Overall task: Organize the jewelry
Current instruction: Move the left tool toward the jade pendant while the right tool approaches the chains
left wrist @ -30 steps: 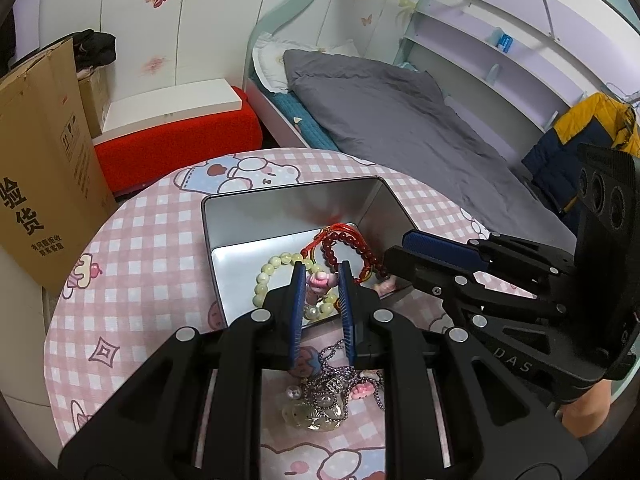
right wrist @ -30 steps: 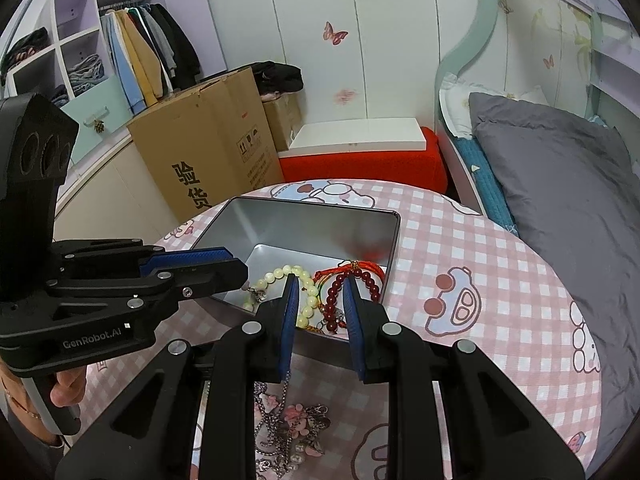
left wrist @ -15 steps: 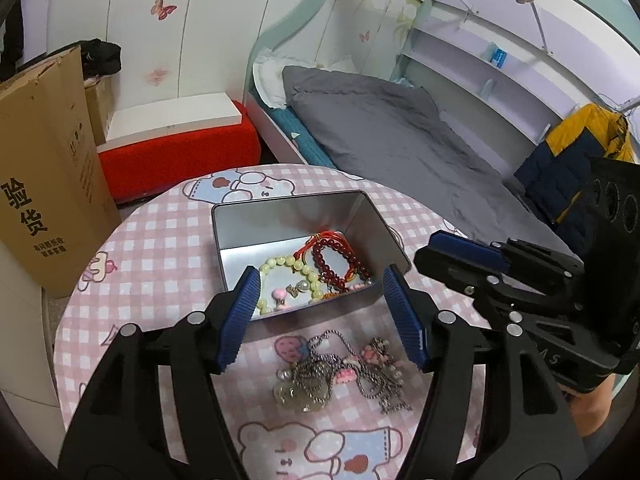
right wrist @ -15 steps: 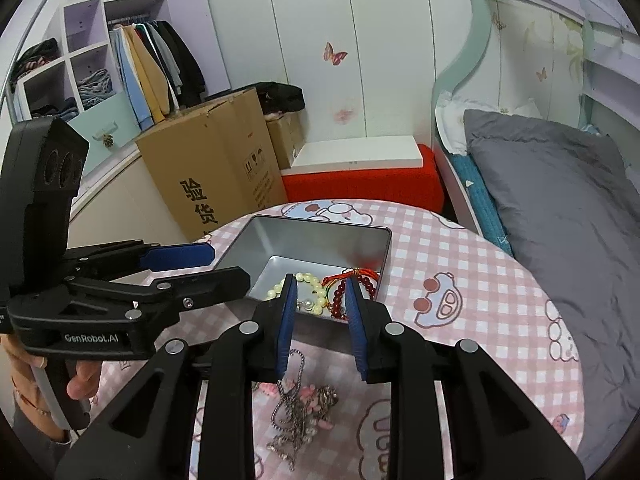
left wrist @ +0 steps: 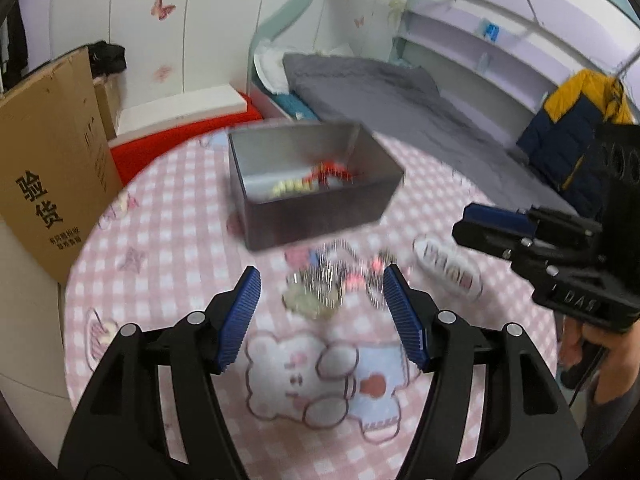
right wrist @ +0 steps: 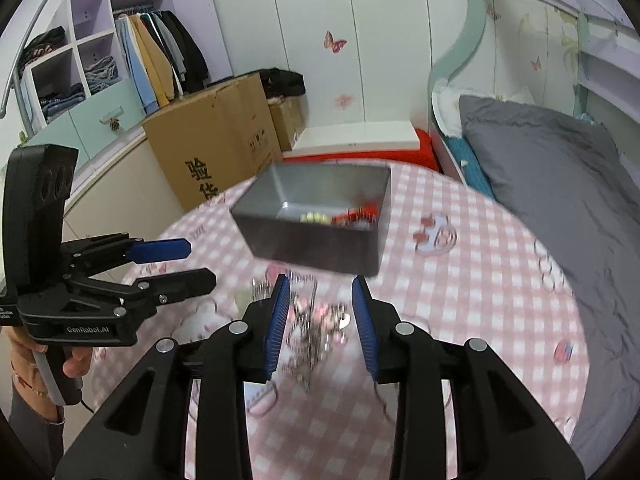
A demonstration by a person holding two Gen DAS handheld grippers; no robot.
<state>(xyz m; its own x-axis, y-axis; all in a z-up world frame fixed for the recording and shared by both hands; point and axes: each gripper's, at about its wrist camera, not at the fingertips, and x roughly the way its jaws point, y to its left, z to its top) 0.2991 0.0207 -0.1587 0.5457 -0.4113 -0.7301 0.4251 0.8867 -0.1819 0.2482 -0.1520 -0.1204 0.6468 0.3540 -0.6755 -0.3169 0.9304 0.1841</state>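
Grippers (left wrist: 320,292) (right wrist: 318,300) withdrawn from tin (left wrist: 316,216), jaws wider (empty)

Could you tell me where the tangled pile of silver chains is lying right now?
The silver chains lie on the pink checked tablecloth, just in front of the metal tin, outside it, near the middle of both wrist views.

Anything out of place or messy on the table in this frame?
Yes: a tangled heap of silver chains and charms lies loose on the pink tablecloth in front of the metal tin, not in it with the beaded bracelets. Motion blur hides finer detail.
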